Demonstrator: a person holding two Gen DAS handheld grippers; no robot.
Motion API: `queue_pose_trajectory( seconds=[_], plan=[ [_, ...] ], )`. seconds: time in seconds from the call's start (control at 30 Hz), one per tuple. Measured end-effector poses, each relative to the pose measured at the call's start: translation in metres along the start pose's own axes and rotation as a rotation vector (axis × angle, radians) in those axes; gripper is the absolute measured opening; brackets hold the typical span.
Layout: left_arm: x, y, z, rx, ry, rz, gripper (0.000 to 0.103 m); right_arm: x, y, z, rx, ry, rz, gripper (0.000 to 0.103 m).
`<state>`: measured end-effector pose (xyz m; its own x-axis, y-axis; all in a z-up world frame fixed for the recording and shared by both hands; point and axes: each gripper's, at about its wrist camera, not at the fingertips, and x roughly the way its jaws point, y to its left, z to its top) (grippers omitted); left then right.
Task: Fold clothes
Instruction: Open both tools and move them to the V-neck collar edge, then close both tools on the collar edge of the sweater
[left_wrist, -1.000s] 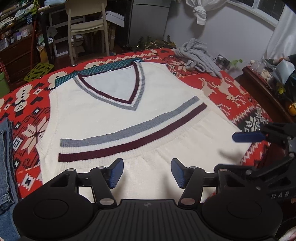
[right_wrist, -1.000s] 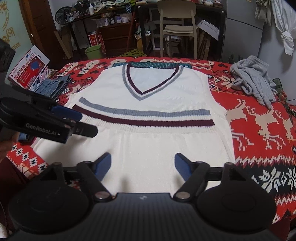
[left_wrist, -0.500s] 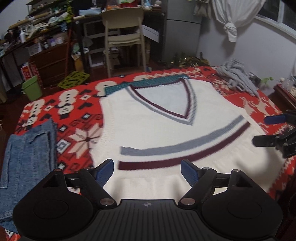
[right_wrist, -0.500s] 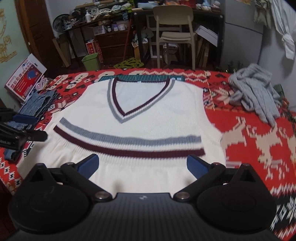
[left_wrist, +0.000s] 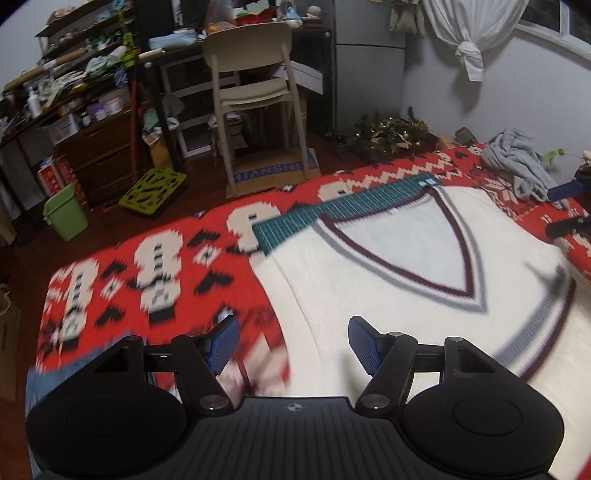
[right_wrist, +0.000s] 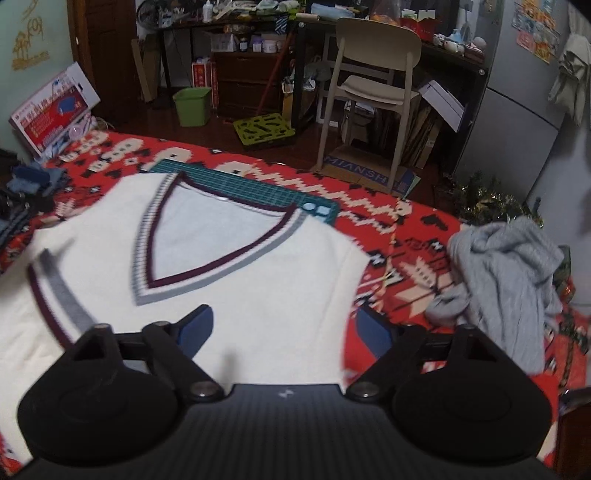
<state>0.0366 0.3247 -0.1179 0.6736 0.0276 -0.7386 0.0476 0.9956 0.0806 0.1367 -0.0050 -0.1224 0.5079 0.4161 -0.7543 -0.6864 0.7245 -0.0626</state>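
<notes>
A white knit V-neck vest (left_wrist: 388, 288) with maroon and grey stripes lies flat on the red patterned cloth, its lower part folded up; it also shows in the right wrist view (right_wrist: 236, 295). My left gripper (left_wrist: 291, 345) is open and empty, straddling the vest's left side edge. My right gripper (right_wrist: 284, 330) is open and empty over the vest's right side edge. The right gripper's blue fingertips (left_wrist: 565, 192) show at the far right of the left wrist view.
A grey garment (right_wrist: 509, 269) lies crumpled at the right of the table. Blue denim (right_wrist: 22, 192) lies at the left. A green cutting mat (left_wrist: 332, 212) sticks out under the vest's collar. A chair (left_wrist: 255, 92) stands beyond the table's far edge.
Both grippers have moved apart and forward, the left to the vest's left edge and the right to its right edge. Both stay open. The vest has not moved.
</notes>
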Motion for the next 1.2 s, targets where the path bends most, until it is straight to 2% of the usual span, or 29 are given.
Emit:
queue_pose_trajectory(
  seconds=[0.17,0.23,0.3,0.43,0.5,0.6,0.73,0.8,0.9,0.93,1.0,1.1,1.2],
  plan=[
    [0.044,0.013,0.028,0.115,0.006,-0.023,0.060,0.033,-0.034,0.033,-0.057,0.040,0.005,0.065],
    [0.063,0.017,0.037,0.157,0.026,-0.040,0.047,0.047,-0.044,0.045,-0.075,0.060,0.006,0.056],
    [0.074,0.020,0.043,0.164,0.035,-0.076,0.039,0.060,-0.051,0.053,-0.083,0.077,0.017,0.039],
    [0.092,0.027,0.053,0.168,0.050,-0.155,0.033,0.082,-0.062,0.060,-0.080,0.101,0.073,0.037],
    [0.101,0.030,0.058,0.170,0.057,-0.195,0.032,0.093,-0.067,0.063,-0.078,0.112,0.101,0.036],
    [0.110,0.027,0.059,0.202,0.082,-0.215,0.033,0.109,-0.074,0.068,-0.076,0.130,0.143,0.031],
    [0.116,0.031,0.059,0.187,0.083,-0.242,0.037,0.131,-0.084,0.075,-0.072,0.154,0.200,0.031],
    [0.118,0.036,0.059,0.151,0.084,-0.265,0.036,0.142,-0.089,0.078,-0.070,0.166,0.228,0.033],
    [0.118,0.037,0.059,0.155,0.080,-0.275,0.034,0.153,-0.095,0.081,-0.067,0.178,0.265,0.033],
    [0.118,0.036,0.060,0.159,0.086,-0.284,0.023,0.153,-0.095,0.081,-0.065,0.179,0.275,0.032],
    [0.118,0.035,0.063,0.163,0.101,-0.307,0.011,0.152,-0.093,0.082,-0.063,0.181,0.296,0.019],
    [0.112,0.026,0.064,0.211,0.095,-0.275,0.005,0.149,-0.080,0.084,-0.127,0.182,0.274,0.005],
    [0.100,0.021,0.064,0.231,0.064,-0.244,0.004,0.140,-0.068,0.085,-0.172,0.175,0.229,0.003]
  ],
)
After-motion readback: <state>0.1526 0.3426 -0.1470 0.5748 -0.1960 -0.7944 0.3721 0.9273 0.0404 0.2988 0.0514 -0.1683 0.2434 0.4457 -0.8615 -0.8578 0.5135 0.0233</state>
